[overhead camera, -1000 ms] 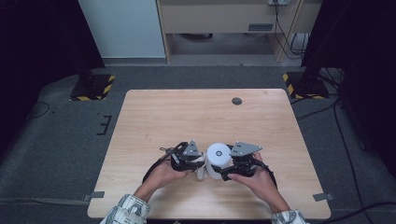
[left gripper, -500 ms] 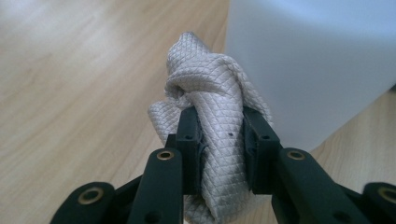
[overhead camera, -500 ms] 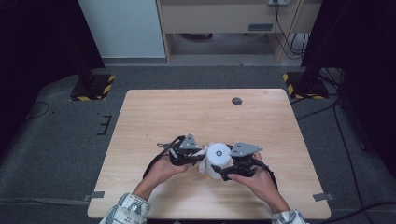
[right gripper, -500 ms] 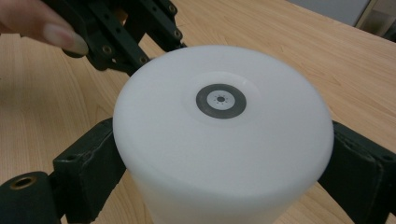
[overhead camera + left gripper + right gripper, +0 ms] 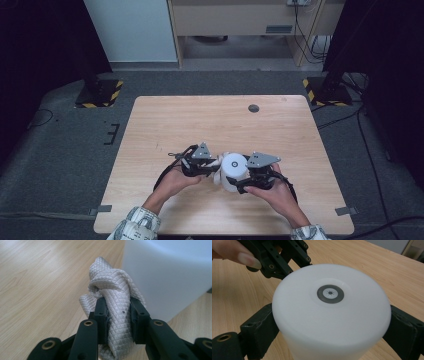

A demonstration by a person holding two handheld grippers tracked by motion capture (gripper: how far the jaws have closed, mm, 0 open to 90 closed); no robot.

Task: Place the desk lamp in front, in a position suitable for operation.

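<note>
Looks like a wipe-down w/ two tools. Right hand-held gripper [image 5: 332, 322] has its jaws clamped on both sides of the white cylinder [image 5: 329, 315], prob to keep it steady on the tabletop [image 5: 200, 125]. Left hand-held gripper [image 5: 117, 315] is pinched tight on a bunched grey cloth [image 5: 112, 292], which sits just ahead of its jaws, right against the cylinder's side, so it can rub w/o it sliding.

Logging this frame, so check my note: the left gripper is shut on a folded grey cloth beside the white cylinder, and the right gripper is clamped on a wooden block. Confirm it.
One thing is wrong: the right gripper holds no wooden block. The right gripper view shows its jaws clamped on the sides of the white cylinder. The left gripper is indeed shut on the grey cloth beside it.
</note>
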